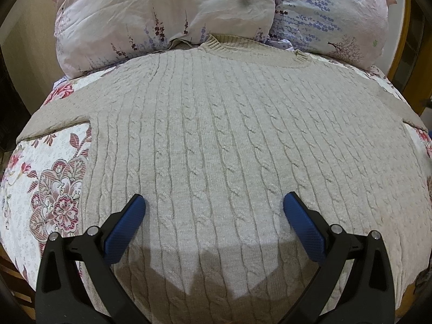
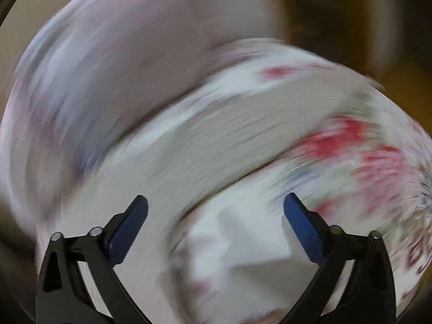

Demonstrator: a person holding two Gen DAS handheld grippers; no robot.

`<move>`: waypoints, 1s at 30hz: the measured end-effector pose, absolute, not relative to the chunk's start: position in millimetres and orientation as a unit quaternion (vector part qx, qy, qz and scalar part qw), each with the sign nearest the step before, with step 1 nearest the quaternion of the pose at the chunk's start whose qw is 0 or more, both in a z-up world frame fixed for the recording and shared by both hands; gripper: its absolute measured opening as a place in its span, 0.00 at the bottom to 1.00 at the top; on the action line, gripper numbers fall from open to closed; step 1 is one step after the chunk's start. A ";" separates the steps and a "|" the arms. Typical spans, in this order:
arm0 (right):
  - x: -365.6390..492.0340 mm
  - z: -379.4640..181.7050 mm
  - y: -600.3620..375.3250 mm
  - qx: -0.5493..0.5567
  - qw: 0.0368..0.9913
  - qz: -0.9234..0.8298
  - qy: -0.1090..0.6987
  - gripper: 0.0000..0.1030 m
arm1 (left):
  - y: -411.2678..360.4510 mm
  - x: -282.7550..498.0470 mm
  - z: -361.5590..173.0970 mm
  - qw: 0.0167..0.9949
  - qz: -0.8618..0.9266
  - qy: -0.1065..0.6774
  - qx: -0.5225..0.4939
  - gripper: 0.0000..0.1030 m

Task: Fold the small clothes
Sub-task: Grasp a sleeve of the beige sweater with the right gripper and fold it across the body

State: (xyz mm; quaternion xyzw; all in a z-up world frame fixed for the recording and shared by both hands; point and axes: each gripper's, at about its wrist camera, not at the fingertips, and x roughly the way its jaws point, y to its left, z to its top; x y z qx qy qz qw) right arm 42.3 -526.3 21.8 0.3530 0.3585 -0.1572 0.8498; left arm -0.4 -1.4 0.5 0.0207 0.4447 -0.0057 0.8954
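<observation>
A beige cable-knit sweater [image 1: 221, 140] lies spread flat on the bed, collar [image 1: 253, 51] at the far end, sleeves out to both sides. My left gripper [image 1: 214, 205] is open and empty, its blue pads hovering over the sweater's lower body. My right gripper [image 2: 216, 206] is open and empty. The right wrist view is heavily motion-blurred; a beige band that looks like a sweater sleeve [image 2: 243, 124] crosses it ahead of the fingers.
The floral bedspread [image 1: 54, 189] shows around the sweater and, blurred, in the right wrist view [image 2: 364, 162]. Two pale floral pillows [image 1: 162, 13] lie beyond the collar. A wooden bed frame [image 1: 402, 40] stands at the far right.
</observation>
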 end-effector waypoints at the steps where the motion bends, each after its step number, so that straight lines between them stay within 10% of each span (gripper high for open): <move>1: 41.0 17.8 -551.7 0.386 0.836 -0.176 0.348 0.85 | -1.2 -1.7 1.3 0.896 -0.005 0.444 0.019 0.98; 10: 52.4 -20.5 -677.1 0.509 0.763 -0.258 0.301 0.51 | 0.4 4.1 2.4 0.892 -0.005 0.452 0.010 0.98; 13: 55.2 -29.0 -684.0 0.493 0.765 -0.279 0.308 0.09 | 10.3 4.6 9.0 0.896 -0.005 0.443 -0.020 0.98; 24: 95.5 98.0 -446.6 0.289 0.922 -0.014 0.257 0.07 | 202.5 43.3 54.7 0.896 0.128 0.352 -0.238 0.84; 30: 109.8 33.5 -203.9 0.185 0.855 0.211 0.436 0.17 | 302.3 64.6 38.4 0.857 0.195 0.354 -0.320 0.82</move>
